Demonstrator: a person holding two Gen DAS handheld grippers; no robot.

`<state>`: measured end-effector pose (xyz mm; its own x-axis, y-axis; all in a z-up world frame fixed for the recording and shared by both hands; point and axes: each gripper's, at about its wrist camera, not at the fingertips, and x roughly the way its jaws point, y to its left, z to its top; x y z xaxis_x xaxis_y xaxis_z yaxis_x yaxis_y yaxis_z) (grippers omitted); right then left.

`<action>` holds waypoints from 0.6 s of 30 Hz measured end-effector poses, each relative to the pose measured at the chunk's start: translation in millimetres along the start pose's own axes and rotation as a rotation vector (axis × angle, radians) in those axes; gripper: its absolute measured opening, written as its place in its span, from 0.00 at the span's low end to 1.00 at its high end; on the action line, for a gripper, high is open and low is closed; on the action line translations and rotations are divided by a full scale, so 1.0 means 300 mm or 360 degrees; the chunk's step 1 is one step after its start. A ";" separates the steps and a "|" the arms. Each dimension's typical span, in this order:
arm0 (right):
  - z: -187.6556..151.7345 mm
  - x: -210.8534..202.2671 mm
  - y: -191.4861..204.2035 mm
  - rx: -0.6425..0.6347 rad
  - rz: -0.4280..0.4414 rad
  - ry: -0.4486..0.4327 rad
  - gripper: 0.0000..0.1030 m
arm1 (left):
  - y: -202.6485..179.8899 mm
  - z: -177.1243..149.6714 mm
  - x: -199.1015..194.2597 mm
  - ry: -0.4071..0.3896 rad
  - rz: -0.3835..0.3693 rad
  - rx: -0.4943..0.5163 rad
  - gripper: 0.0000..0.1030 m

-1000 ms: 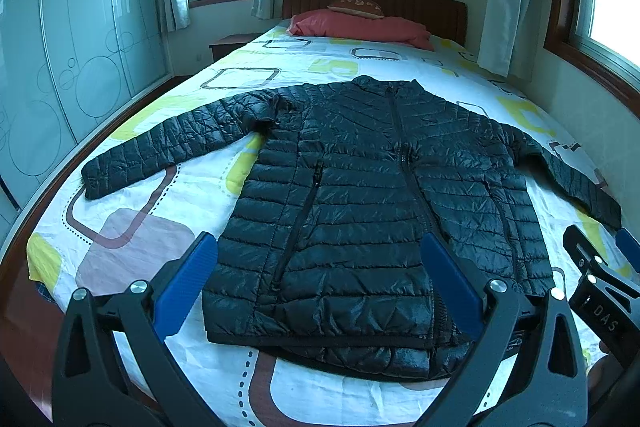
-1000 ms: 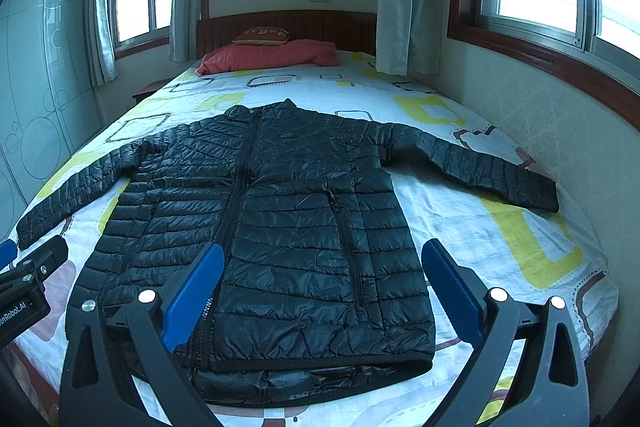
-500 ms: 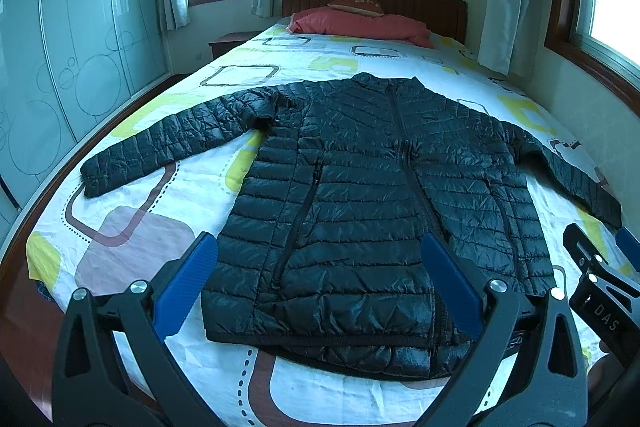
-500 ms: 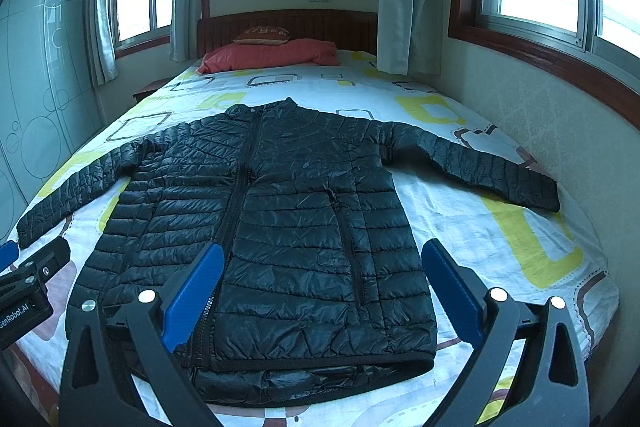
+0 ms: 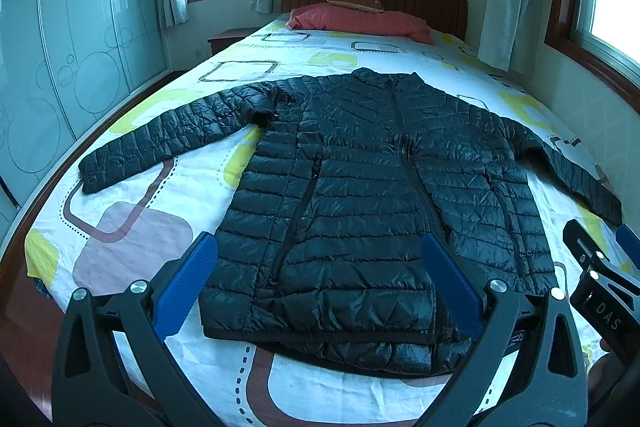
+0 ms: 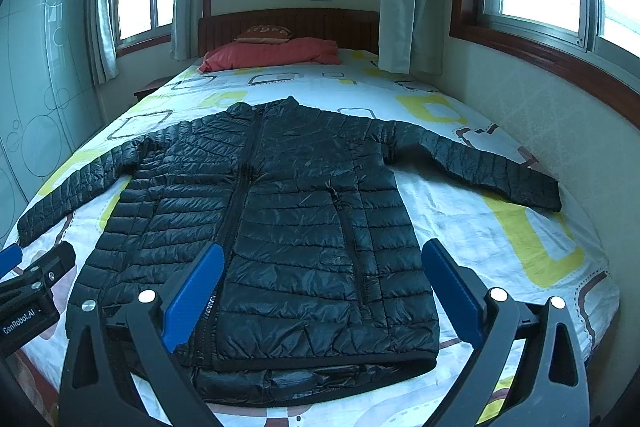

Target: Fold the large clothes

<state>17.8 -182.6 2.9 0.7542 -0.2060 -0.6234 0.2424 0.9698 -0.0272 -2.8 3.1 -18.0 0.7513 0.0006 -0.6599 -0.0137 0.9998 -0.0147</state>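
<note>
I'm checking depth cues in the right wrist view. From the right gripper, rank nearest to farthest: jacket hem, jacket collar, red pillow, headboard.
1. Jacket hem, just ahead of the right gripper.
2. Jacket collar, mid-bed.
3. Red pillow, at the bed's head.
4. Headboard, behind the pillow.

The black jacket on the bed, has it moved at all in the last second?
No. The black jacket lies flat with both sleeves spread, and its left cuff sits at the same brown outline on the bedsheet as before.

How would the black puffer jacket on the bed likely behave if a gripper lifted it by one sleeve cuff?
The quilted jacket lies limp on the bedsheet, so it would probably droop. Its puffy baffles suggest it is light for its bulk. The glossy shell may slip in the pads.
</note>
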 end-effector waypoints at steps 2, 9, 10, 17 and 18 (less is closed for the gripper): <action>-0.002 0.000 0.003 -0.0002 0.0002 0.0002 0.95 | 0.000 -0.001 -0.001 -0.0004 0.0001 -0.0002 0.98; -0.004 0.002 0.008 -0.0003 -0.0001 0.0001 0.95 | 0.002 0.005 0.002 0.0002 0.0000 -0.0004 0.98; -0.004 0.002 0.007 -0.0003 0.0000 0.0000 0.95 | 0.001 0.004 0.001 0.0005 -0.0002 -0.0004 0.98; -0.005 0.003 0.009 -0.0001 0.0003 0.0004 0.95 | 0.002 0.006 0.002 0.0002 0.0001 -0.0006 0.98; -0.006 0.002 0.013 -0.0002 0.0003 0.0003 0.95 | 0.002 0.006 0.002 0.0002 -0.0002 -0.0005 0.98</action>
<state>18.3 -178.7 1.0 0.7534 -0.2042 -0.6251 0.2403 0.9703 -0.0274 -1.2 3.8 -17.0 0.7505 -0.0007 -0.6608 -0.0150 0.9997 -0.0181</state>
